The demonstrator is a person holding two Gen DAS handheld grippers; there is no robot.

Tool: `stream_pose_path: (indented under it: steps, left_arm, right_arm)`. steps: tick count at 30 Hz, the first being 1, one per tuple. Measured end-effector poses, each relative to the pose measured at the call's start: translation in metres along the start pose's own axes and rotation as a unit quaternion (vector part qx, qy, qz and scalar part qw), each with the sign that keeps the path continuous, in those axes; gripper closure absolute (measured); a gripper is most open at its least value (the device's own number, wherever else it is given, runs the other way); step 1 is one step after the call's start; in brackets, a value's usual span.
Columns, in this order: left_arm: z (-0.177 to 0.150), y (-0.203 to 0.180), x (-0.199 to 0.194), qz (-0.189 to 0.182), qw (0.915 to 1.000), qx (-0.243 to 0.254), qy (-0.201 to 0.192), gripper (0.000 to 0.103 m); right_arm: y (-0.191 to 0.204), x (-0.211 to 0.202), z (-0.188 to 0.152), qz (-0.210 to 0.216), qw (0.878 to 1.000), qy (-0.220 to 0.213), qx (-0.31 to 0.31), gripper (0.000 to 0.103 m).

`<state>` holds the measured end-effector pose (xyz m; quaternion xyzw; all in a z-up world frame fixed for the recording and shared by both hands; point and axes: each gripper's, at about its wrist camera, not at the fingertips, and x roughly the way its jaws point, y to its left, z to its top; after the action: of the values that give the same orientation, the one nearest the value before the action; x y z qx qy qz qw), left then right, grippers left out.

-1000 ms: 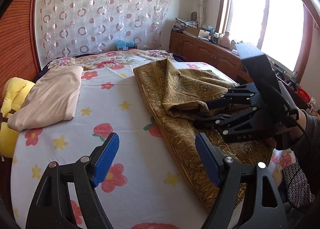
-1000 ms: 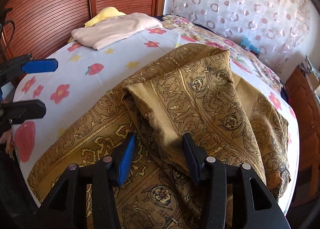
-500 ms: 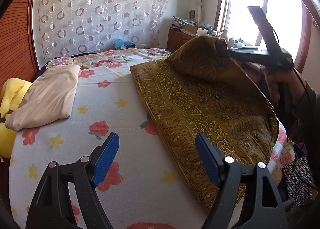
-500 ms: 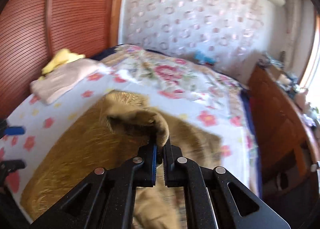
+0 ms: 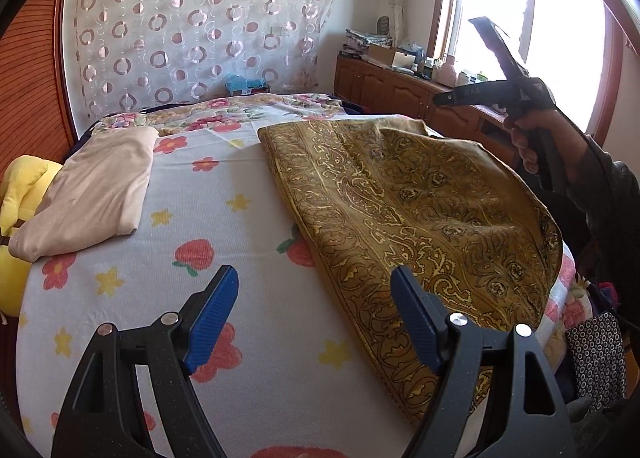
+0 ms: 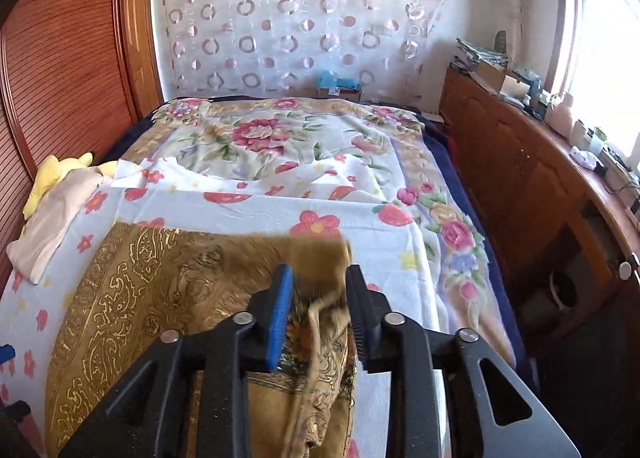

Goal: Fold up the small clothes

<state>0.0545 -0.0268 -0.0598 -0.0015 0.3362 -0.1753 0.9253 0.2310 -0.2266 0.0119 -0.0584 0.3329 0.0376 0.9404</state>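
The right gripper (image 6: 316, 298) jaws have just been opening, releasing the mustard-gold paisley-patterned cloth (image 5: 420, 210), now spread across frame right (fabric blurred between the pads). The left gripper (image 5: 316, 314) hovers apart, empty. Flattening appears complete; folding can follow.

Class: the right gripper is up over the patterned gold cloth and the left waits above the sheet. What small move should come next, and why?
Probably bring the left gripper across to the gold cloth. Its jaws are open and empty over the flowered sheet. The right gripper has just been opening, folds lie loose between its pads, and the cloth is spread almost flat, so both near corners need taking for the fold.
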Motion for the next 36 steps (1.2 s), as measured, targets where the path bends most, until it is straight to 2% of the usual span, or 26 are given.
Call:
stream_pose_path:
  steps: [7, 11, 17, 21, 24, 27, 36]
  left_arm:
    - [-0.001, -0.003, 0.005, -0.004, 0.9999, 0.009, 0.007, 0.024]
    - [-0.001, -0.004, 0.005, -0.006, 0.9999, 0.008, 0.008, 0.024]
    - [-0.003, -0.01, 0.009, -0.011, 0.9998, 0.014, 0.013, 0.024]
    - [-0.003, -0.013, 0.01, -0.012, 0.9997, 0.016, 0.014, 0.024]
    - [-0.004, -0.012, 0.009, -0.01, 0.9997, 0.018, 0.016, 0.024]
    - [-0.004, -0.012, 0.01, -0.01, 0.9996, 0.018, 0.018, 0.024]
    - [-0.01, -0.015, 0.015, -0.019, 0.999, 0.022, 0.033, 0.024]
  right_arm:
    - [-0.016, 0.002, -0.01, 0.036, 0.999, 0.023, -0.017, 0.07]
    - [-0.022, -0.015, -0.028, 0.087, 0.996, 0.02, 0.005, 0.07]
    - [-0.019, -0.042, -0.069, 0.081, 0.996, 0.006, -0.036, 0.07]
    - [-0.026, -0.031, -0.084, 0.062, 0.996, 0.027, -0.059, 0.07]
    - [-0.042, -0.011, -0.089, 0.089, 0.994, 0.049, -0.025, 0.07]
    - [-0.057, -0.009, -0.09, 0.108, 0.993, 0.046, 0.002, 0.07]
    - [-0.04, -0.036, -0.103, 0.063, 0.998, 0.027, -0.018, 0.066]
